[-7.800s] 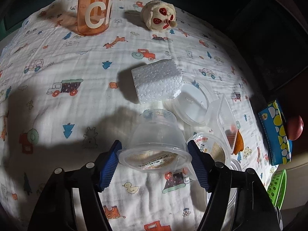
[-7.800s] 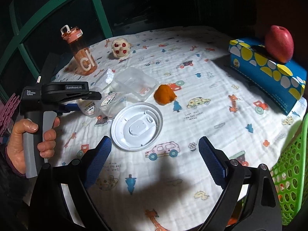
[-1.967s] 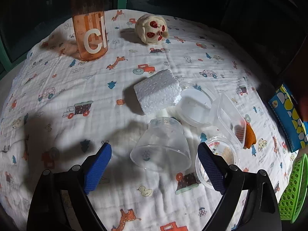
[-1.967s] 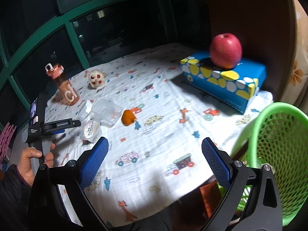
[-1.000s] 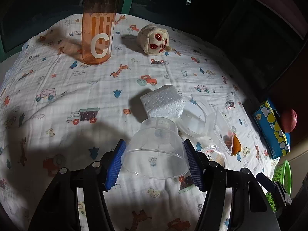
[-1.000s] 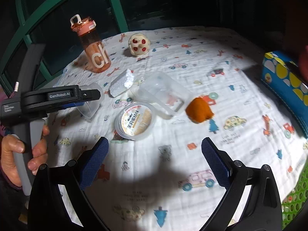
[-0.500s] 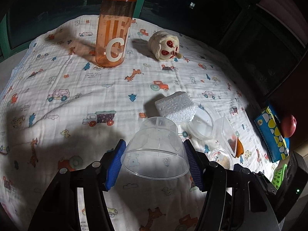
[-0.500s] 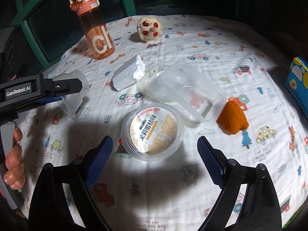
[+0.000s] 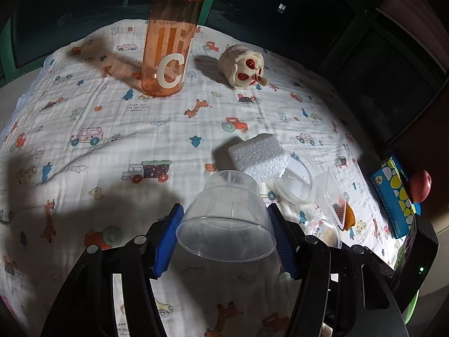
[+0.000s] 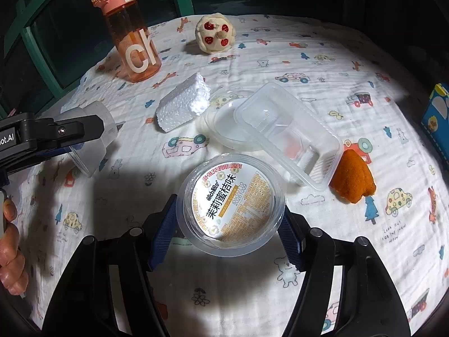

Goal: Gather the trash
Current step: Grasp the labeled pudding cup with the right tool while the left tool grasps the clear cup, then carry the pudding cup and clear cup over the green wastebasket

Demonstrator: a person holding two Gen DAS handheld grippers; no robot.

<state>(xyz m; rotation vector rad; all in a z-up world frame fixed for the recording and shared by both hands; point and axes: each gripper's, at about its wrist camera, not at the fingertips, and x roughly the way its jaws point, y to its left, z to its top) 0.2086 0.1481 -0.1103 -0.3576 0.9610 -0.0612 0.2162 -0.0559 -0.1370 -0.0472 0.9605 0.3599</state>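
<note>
- Left wrist view, lower centre: the left gripper (image 9: 226,237) is partly closed, its two blue ribbed pads pressing the opposite sides of a clear plastic cup (image 9: 228,216) and gripping it.
- The clear plastic cup is see-through and empty, a tapered round tub with faint moulded seams. Its wide open mouth faces the camera at the bottom of the frame; its narrower base points away, toward the upper part of the frame. Its long axis runs along the fingers.
- In the right wrist view the same cup shows at the left edge, clamped in the black tool, with a hand (image 10: 9,255) on the handle at the lower left.
- Right wrist view, lower centre: the right gripper (image 10: 230,226) has just been closing. Its blue pads now sit against both sides of a round lidded tub (image 10: 231,205), which lies between them on the printed cloth (image 10: 322,64).
- The round lidded tub is clear plastic with a white and orange label carrying printed characters. The label faces up toward the camera, tilted slightly.
- Just above the tub, in mid frame, a clear rectangular tray (image 10: 286,134) leans over a round clear lid (image 10: 224,123).
- A white foam block (image 10: 182,102) lies to the left of them.
- An orange lump (image 10: 352,181) rests at the tray's right end.
</note>
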